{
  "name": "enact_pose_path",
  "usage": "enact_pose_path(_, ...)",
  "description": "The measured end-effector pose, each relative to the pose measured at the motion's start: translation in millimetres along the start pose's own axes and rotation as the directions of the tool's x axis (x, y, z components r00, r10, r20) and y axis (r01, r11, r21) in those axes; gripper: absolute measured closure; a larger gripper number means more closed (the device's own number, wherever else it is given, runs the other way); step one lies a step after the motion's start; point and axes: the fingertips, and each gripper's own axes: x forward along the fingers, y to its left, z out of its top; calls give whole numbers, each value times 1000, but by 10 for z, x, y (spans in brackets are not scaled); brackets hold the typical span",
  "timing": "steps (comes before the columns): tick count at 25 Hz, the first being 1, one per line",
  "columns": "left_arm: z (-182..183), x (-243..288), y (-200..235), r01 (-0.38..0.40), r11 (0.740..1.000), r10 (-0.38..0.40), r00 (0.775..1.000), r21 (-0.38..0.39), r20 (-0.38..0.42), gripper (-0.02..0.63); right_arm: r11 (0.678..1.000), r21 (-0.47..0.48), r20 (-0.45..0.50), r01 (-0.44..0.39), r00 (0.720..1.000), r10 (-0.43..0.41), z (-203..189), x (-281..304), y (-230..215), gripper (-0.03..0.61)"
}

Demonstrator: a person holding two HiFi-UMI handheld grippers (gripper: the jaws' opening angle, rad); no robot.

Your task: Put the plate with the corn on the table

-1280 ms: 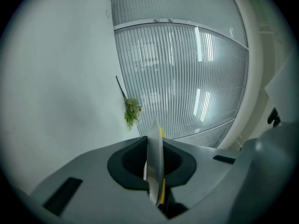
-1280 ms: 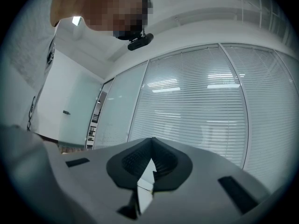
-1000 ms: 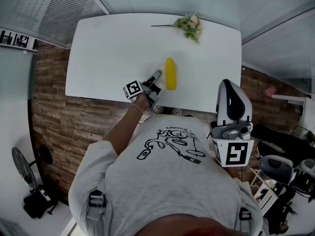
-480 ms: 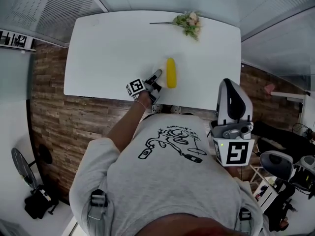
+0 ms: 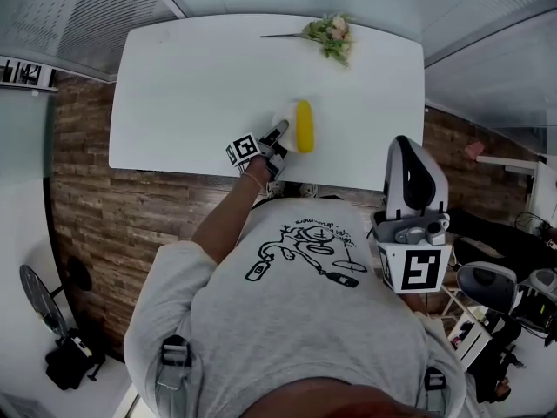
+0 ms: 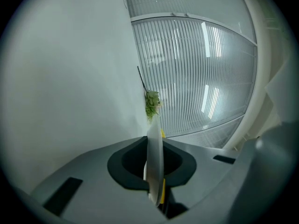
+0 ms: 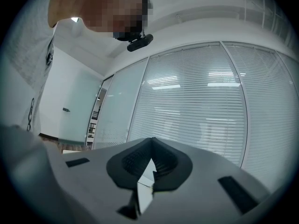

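— Where is the thin white plate [image 5: 285,117] right now?

— At the near edge of the white rectangular desk [image 5: 191,85], a little right of its middle. The yellow corn cob [image 5: 304,126] lies on it, pointing from near to far.

— Is it resting on the desk?

— I cannot tell whether it touches the surface or hangs just above it; it lies flat to the top.

— Who has hold of it?

— The left tool [image 5: 278,133]. Its jaws are clenched on the plate's near left rim, and in its own view the rim runs edge-on between the pads with a strip of yellow behind it.

— And the right tool [image 5: 409,177]?

— Off the desk, to the right beside the person, pointing level at slatted blinds [image 7: 205,115]. Its jaws meet at the tips, with nothing between them.

— Anything else on the desk?

— A sprig of green leaves and pale flowers [image 5: 331,35] at the far edge, well apart from the plate.
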Motion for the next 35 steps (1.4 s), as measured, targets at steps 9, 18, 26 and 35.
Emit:
enact_pose_path(9, -71, 60, 77, -48, 999, 49, 998, 14, -30, 580, 1000, -6, -4, 5, 1000, -5, 17, -16, 8, 572)
enact_pose_path(18, -51, 78, 174, -218, 972, 224, 973, 84, -61, 578, 1000, 3, -3, 8, 1000, -8, 20, -1, 24, 572)
enact_pose_path(26, -82, 49, 197, -343, 902, 380, 919, 261, -104, 453, 1000, 10, -5, 11, 1000, -11, 2, 10, 23, 572)
enact_pose_path(35, -30, -33, 229, -418, 807, 490, 868, 418, -78, 448, 1000, 15, -6, 9, 1000, -9, 5, 8, 34, 572)
